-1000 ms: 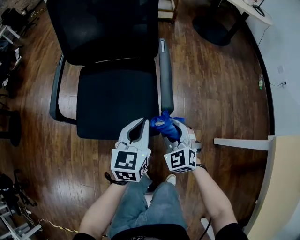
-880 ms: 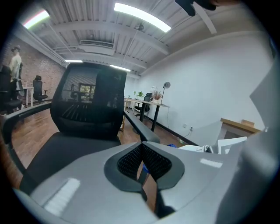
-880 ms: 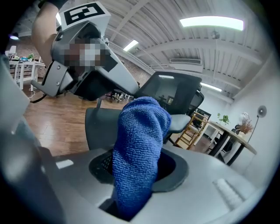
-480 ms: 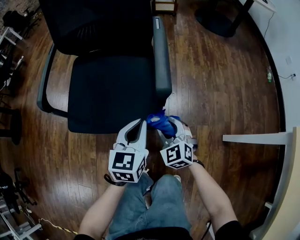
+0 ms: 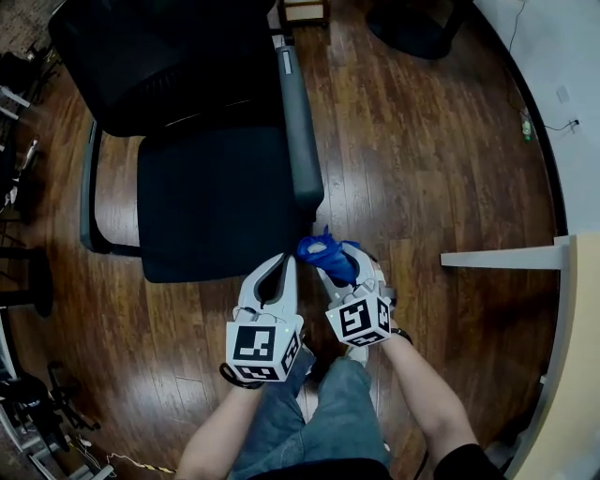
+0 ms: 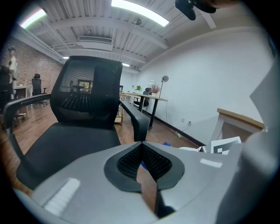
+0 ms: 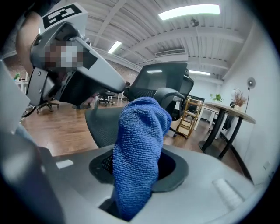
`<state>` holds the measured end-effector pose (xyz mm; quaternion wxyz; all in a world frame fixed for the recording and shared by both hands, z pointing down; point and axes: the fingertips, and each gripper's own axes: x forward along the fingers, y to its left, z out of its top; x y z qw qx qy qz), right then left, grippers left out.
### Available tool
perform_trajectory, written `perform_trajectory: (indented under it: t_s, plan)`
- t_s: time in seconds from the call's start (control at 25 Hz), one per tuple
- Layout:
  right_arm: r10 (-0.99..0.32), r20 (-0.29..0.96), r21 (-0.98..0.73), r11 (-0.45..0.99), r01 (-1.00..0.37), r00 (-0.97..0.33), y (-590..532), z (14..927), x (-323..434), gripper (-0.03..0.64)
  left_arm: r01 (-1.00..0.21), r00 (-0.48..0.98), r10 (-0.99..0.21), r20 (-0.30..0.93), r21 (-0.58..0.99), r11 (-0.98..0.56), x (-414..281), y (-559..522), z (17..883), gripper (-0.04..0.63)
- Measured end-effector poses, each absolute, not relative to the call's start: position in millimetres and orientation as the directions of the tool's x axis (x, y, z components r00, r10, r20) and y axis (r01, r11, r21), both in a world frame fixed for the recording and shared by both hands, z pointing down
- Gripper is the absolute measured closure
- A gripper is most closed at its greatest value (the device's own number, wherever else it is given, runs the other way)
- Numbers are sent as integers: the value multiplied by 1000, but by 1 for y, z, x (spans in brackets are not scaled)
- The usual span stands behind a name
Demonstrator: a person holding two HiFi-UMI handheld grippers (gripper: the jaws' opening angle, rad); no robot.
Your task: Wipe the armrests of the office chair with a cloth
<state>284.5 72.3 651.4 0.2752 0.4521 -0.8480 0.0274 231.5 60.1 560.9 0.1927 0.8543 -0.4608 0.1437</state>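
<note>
A black office chair (image 5: pixel 202 187) stands before me on the wood floor. Its right armrest (image 5: pixel 298 122) runs from the back toward me, and its front end (image 5: pixel 309 208) lies just ahead of both grippers. The left armrest (image 5: pixel 87 187) is on the far side of the seat. My right gripper (image 5: pixel 339 255) is shut on a blue cloth (image 5: pixel 325 253), which bunches up from its jaws (image 7: pixel 140 144). My left gripper (image 5: pixel 280 267) is shut with nothing in it and points at the seat's front right corner; its jaws meet (image 6: pixel 141 144).
A light wooden desk edge (image 5: pixel 506 258) juts in at the right. A dark chair base (image 5: pixel 412 23) sits at the top right near a white wall (image 5: pixel 553 75). Equipment and cables lie along the left edge (image 5: pixel 19 394). My knees (image 5: pixel 309 412) are below the grippers.
The chair has shifted up and left in view as my head moved. Both grippers have drawn back slightly from the armrest's front end, cloth still held.
</note>
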Motion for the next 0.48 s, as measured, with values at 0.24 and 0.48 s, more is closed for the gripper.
perform_trajectory:
  t_s: [0.24, 0.48]
  plan:
    - [-780, 505, 128, 492, -861, -371, 69, 612, 307, 476, -807, 585, -683, 438, 225, -546, 255, 53, 532, 592]
    - [-802, 490, -42, 370, -928, -342, 54, 607, 335, 476, -803, 583, -670, 459, 205, -559, 281, 41, 525, 592]
